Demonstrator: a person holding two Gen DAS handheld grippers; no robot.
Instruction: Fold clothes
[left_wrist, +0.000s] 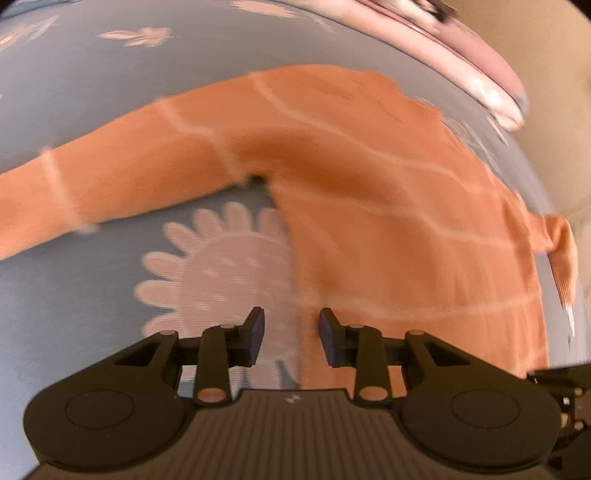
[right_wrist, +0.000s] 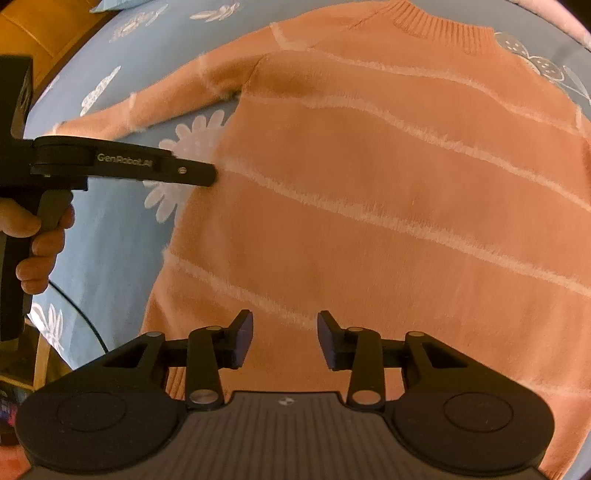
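Note:
An orange sweater (right_wrist: 369, 184) with thin white stripes lies flat on a blue bedsheet (right_wrist: 110, 240) printed with white flowers. Its left sleeve (left_wrist: 110, 184) stretches out to the side. My left gripper (left_wrist: 291, 332) hovers over the sweater's left side edge, jaws apart, nothing between them. In the right wrist view the left gripper (right_wrist: 207, 173) shows side-on, held by a hand (right_wrist: 37, 236), its tip at that same edge. My right gripper (right_wrist: 285, 339) is open above the sweater's lower body, with no cloth in its jaws.
A pink cushion or blanket (left_wrist: 480, 55) lies past the sweater at the bed's far edge. A wooden surface (right_wrist: 48, 26) shows beyond the sheet at upper left. The sheet's near edge (right_wrist: 81, 321) curves down at lower left.

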